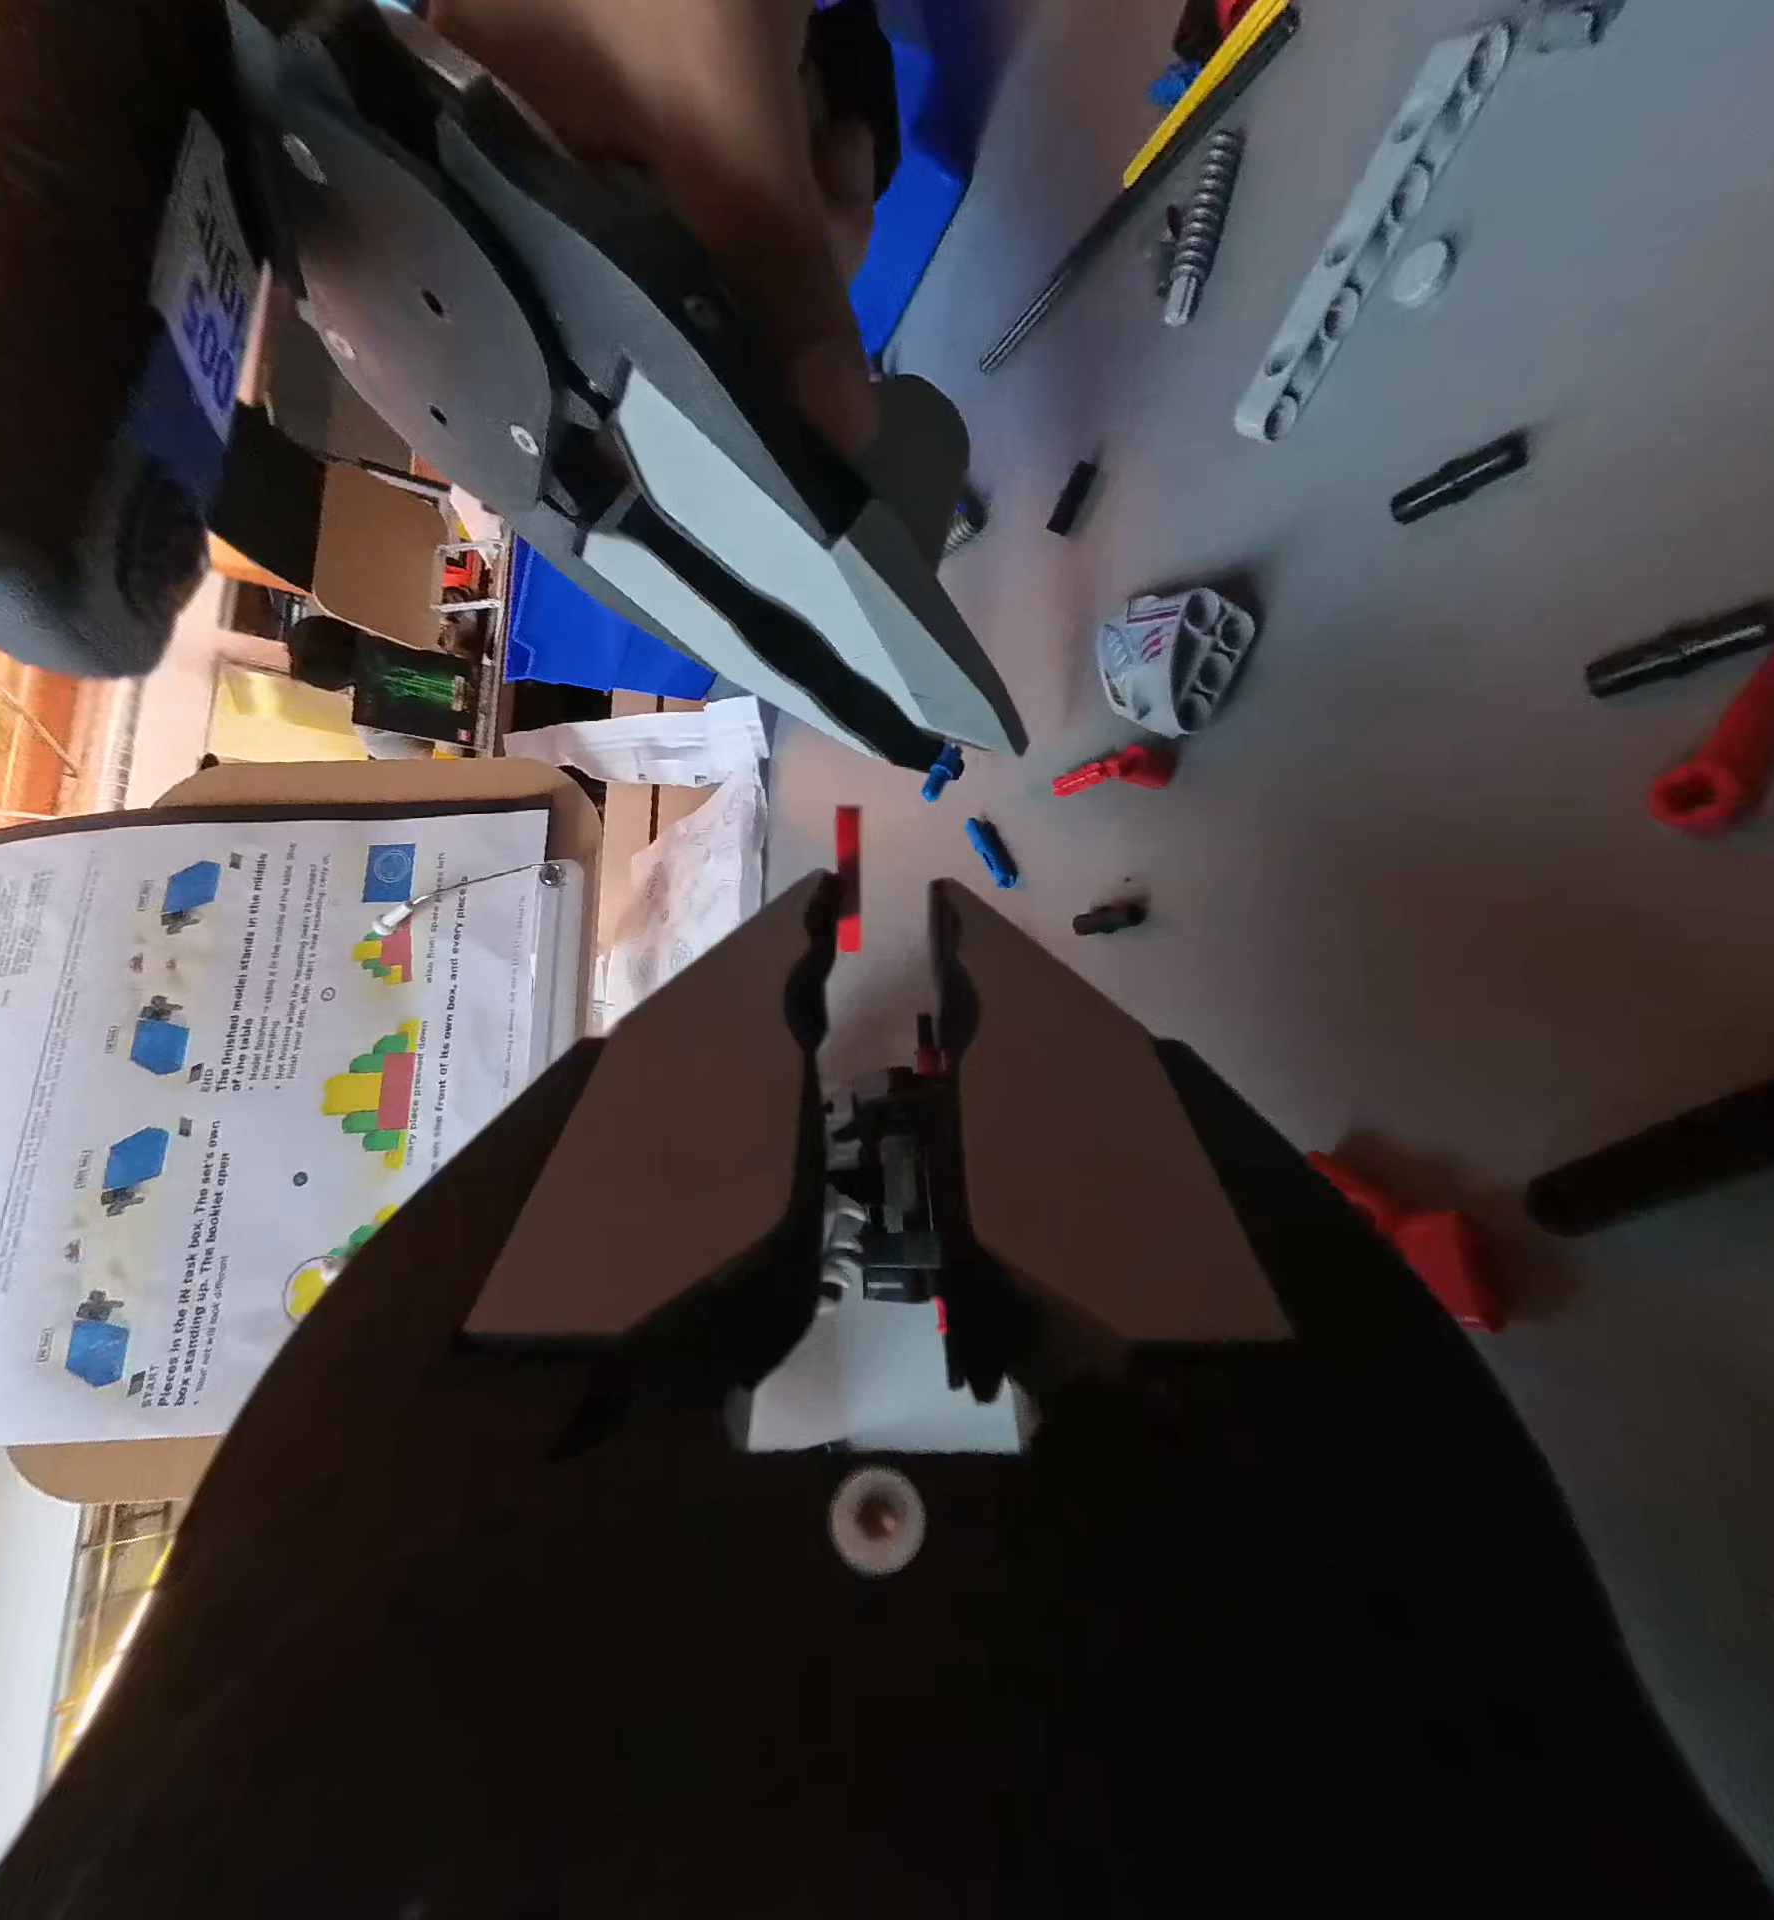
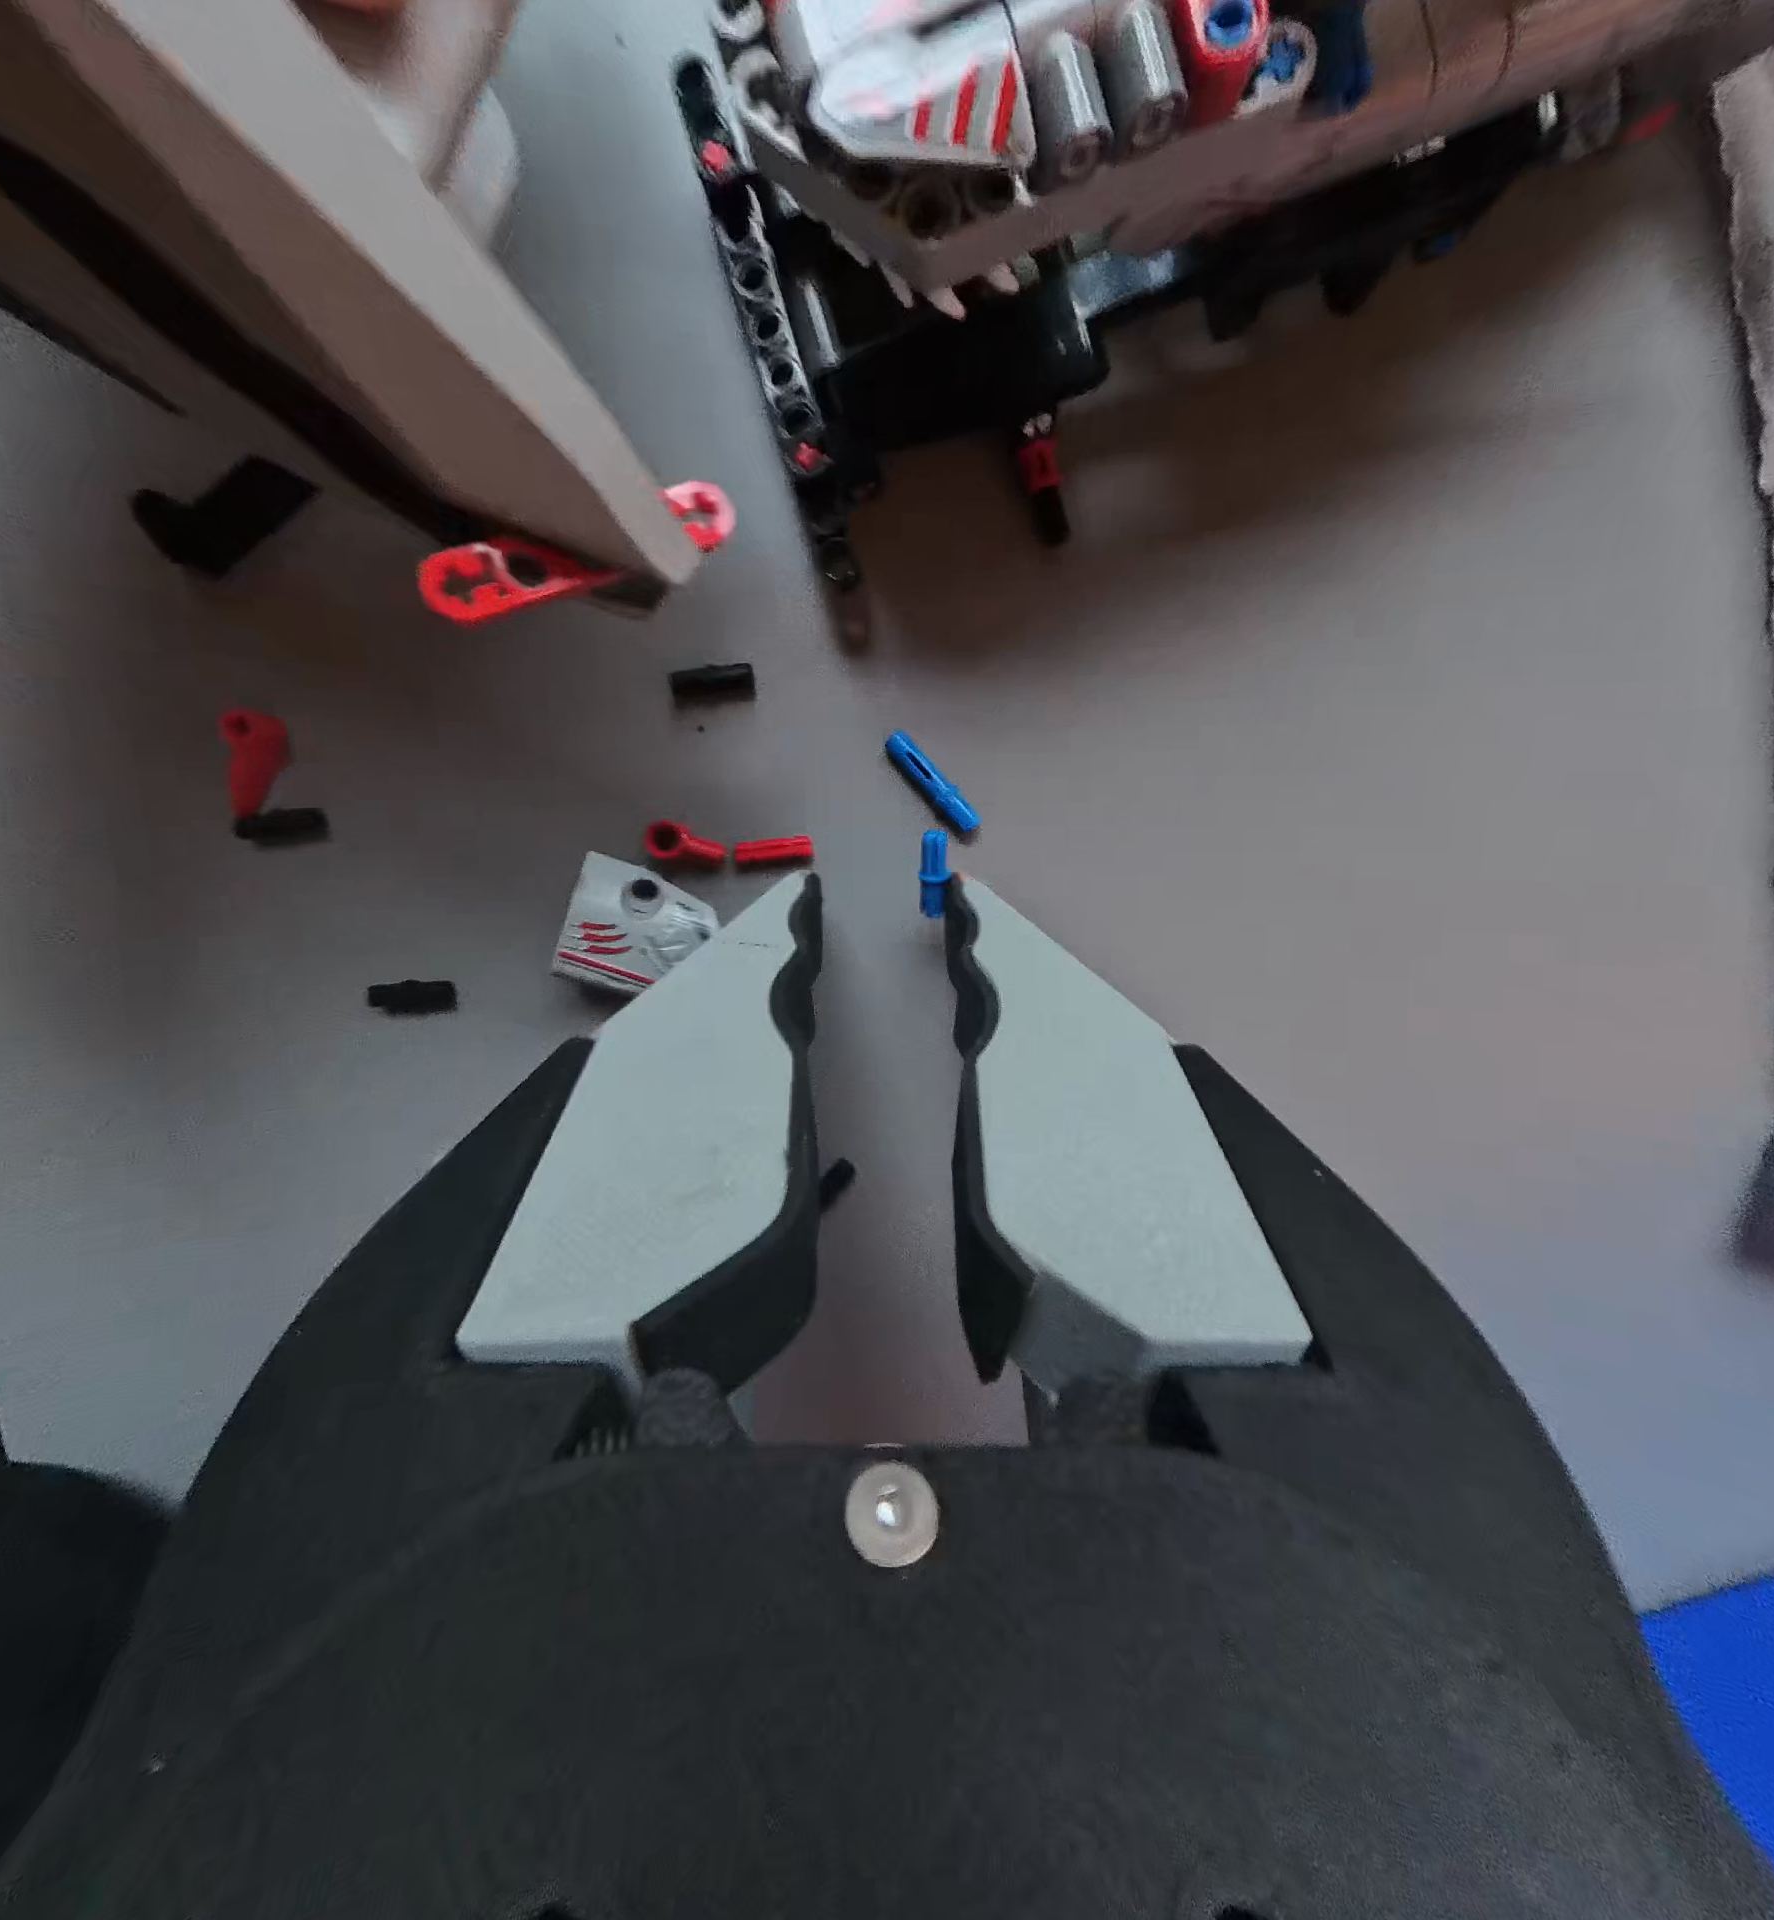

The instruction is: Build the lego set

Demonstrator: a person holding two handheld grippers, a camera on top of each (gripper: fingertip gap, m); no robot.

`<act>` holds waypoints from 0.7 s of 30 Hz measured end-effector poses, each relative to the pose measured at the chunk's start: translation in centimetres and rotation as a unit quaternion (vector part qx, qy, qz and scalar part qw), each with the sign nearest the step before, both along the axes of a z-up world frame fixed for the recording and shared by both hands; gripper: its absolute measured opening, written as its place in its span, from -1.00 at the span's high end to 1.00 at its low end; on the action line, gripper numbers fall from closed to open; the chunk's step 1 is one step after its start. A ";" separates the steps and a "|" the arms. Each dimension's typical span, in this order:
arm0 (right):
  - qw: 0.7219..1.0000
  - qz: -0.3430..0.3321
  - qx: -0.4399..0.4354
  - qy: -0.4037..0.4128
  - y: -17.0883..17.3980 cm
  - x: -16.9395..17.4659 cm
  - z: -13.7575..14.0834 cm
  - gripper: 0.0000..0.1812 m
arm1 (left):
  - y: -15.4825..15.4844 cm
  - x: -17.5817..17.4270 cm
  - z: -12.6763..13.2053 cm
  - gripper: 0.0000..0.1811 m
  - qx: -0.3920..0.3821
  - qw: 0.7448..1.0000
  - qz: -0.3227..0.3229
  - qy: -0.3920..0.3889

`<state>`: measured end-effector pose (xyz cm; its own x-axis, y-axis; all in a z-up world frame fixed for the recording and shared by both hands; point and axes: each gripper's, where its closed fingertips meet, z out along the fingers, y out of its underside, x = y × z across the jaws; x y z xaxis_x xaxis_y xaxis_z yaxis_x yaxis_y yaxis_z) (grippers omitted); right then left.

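2 blue pins [image 2: 931, 781] by right gripper [image 2: 881, 899] tips, parted, left gripper [image 1: 878, 899] clamped on model [image 1: 888, 1184].

Worktop [image 2: 1278, 831]: plain grey. Pins [image 2: 931, 781]: two blue. Small connectors [image 2: 712, 684]: black. Curved panel [image 2: 628, 930]: light grey with red stripes. Axle connector [image 2: 683, 842]: red. Long beam [image 1: 1382, 229]: light grey. Part-built model [image 2: 924, 208]: black, grey, red-striped.

A workshop-like data-collection room: grey worktable [image 1: 1485, 935], blue storage bins [image 1: 592, 634], cardboard boxes [image 1: 374, 540], posted instruction sheet [image 1: 218, 1122].
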<state>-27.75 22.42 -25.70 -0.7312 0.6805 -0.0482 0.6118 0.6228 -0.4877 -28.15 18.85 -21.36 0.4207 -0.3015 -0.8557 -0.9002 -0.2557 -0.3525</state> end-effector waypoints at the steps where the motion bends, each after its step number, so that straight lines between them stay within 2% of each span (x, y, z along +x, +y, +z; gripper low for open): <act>1: 1.000 0.005 -0.016 0.007 -0.3 0.0 0.5 0.78 | 0.0 0.2 0.0 0.80 -0.001 1.000 -0.003 -0.006; 5: 0.996 0.033 -0.083 0.005 -2.1 0.8 2.1 0.77 | -0.1 0.8 -0.2 0.74 -0.008 1.000 -0.017 -0.015; 9: 0.995 0.031 -0.083 -0.053 -2.1 1.8 0.6 0.73 | -0.5 1.7 -2.4 0.62 -0.071 0.995 -0.022 -0.071; 12: 0.992 0.023 -0.101 -0.071 -2.3 1.8 0.3 0.64 | -0.7 2.3 -3.3 0.67 -0.112 0.985 -0.011 -0.127; 14: 0.988 0.003 -0.118 -0.100 -2.1 1.8 -0.2 0.59 | -0.6 2.7 -3.0 0.66 -0.112 0.981 -0.009 -0.161; 15: 0.983 -0.003 -0.138 -0.120 -2.2 2.0 -0.2 0.70 | -0.7 3.1 -3.0 0.64 -0.118 0.974 -0.014 -0.191; 18: 0.975 -0.016 -0.184 -0.122 -2.3 1.5 0.6 0.47 | -1.1 4.5 -3.4 0.43 -0.169 0.926 -0.012 -0.337; 19: 0.975 -0.017 -0.190 -0.111 -2.3 1.2 0.8 0.44 | -1.3 4.9 -3.3 0.37 -0.187 0.909 -0.019 -0.372; 21: 0.976 -0.026 -0.185 -0.115 -2.0 1.1 0.5 0.42 | -1.4 5.2 -2.8 0.37 -0.191 0.893 -0.025 -0.407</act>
